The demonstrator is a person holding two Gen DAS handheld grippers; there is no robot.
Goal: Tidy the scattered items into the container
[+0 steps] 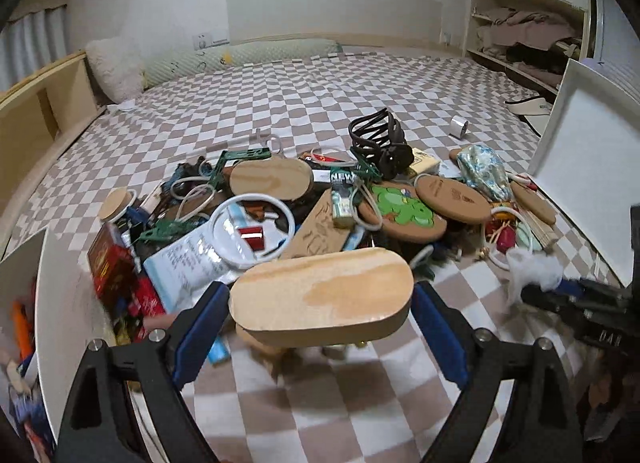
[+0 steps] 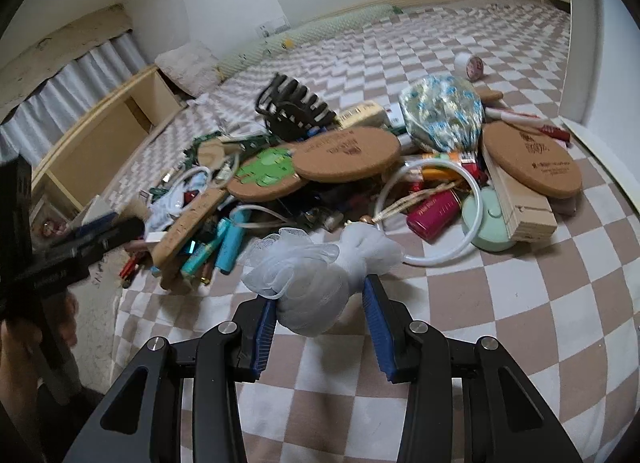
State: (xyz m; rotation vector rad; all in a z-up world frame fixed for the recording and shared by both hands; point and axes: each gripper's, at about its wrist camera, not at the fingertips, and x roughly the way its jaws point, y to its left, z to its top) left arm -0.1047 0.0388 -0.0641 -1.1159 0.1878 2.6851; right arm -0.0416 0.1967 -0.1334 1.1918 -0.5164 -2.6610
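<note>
Checkered brown-and-white bedcover across the whole scene, bearing everything else. White container wall at the left edge of the left wrist view, coloured items visible inside behind it; a second white tray leaning up at the right. Scattered pile heaped mid-cover: cork ovals, white cable rings, green plastic pieces, a black claw clip at the far side, a blue-patterned pouch to the right of it.

Oval wooden board raised off the cover, long axis spanning the left gripper from one blue pad to the other, its flat top tilted toward the camera. Jaws spread wide, pads pressing on the two rounded ends of the board; shadow on the cover beneath.

White mesh bath pouf bunched between the blue pads of the right gripper, clamped at its near lobe, the frilled rest spilling forward past the fingertips toward the pile, touching a white ring.

Hand at the left edge of the right wrist view, wrapped around the other black handle.
</note>
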